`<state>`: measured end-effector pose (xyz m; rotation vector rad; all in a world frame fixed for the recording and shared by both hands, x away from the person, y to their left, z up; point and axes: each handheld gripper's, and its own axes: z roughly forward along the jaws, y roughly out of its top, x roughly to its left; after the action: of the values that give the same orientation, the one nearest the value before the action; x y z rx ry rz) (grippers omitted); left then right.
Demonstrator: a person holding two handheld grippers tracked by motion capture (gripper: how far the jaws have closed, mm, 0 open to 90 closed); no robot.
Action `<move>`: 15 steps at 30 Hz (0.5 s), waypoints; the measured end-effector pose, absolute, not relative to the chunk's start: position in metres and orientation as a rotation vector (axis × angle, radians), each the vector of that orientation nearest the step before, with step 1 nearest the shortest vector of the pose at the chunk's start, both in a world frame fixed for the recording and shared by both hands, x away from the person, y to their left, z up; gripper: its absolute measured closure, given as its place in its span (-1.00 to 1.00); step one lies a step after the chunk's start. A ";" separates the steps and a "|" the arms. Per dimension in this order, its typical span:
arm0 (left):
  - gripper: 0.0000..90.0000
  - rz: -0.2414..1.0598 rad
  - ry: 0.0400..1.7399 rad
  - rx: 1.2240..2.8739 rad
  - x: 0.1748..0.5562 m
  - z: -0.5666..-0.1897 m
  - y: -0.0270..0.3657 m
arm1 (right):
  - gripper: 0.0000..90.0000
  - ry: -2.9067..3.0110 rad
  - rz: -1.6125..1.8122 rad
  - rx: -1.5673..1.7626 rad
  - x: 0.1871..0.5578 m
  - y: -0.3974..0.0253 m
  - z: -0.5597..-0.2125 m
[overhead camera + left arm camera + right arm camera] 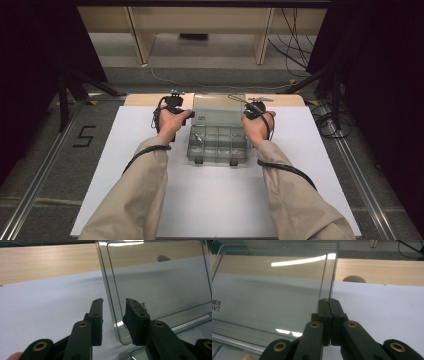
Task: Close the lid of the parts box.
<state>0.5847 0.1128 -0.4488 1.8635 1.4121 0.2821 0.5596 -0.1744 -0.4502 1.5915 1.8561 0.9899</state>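
Here a clear plastic organizer box (218,144) sits near the centre of the white table sheet (310,165), its see-through lid (218,107) raised upright at the box's twelve o'clock edge. In the high view, the left gripper (176,106) is at about ten o'clock from the box, next to the lid's left edge, while the right gripper (253,108) is at about two o'clock, at the lid's right edge.

In the left gripper view, the left gripper (113,306) has its black jaws apart, one on each side of the lid's (160,282) near side edge, with a visible gap between each jaw and the plastic. In the right gripper view, the right gripper (328,300) has its jaws pressed together on the lid's (272,290) side edge, which rises from between the tips towards twelve o'clock. Beyond the sheet (387,307), a strip of bare wooden tabletop (382,271) runs along the far side.
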 end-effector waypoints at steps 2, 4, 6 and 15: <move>0.57 0.281 1.427 1.861 0.586 -0.450 0.111 | 1.00 1.853 0.989 1.598 0.559 -0.174 -0.450; 0.60 0.271 1.435 1.855 0.587 -0.450 0.110 | 1.00 1.853 0.988 1.595 0.558 -0.174 -0.449; 0.63 0.258 1.452 1.829 0.588 -0.452 0.109 | 1.00 1.854 0.989 1.587 0.557 -0.174 -0.449; 0.84 0.256 1.529 1.777 0.586 -0.455 0.108 | 1.00 1.849 1.006 1.587 0.556 -0.172 -0.449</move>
<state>0.5862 0.1077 -0.4548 1.7766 1.5294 0.2563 0.5559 -0.1721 -0.4493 1.5866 1.8493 1.0056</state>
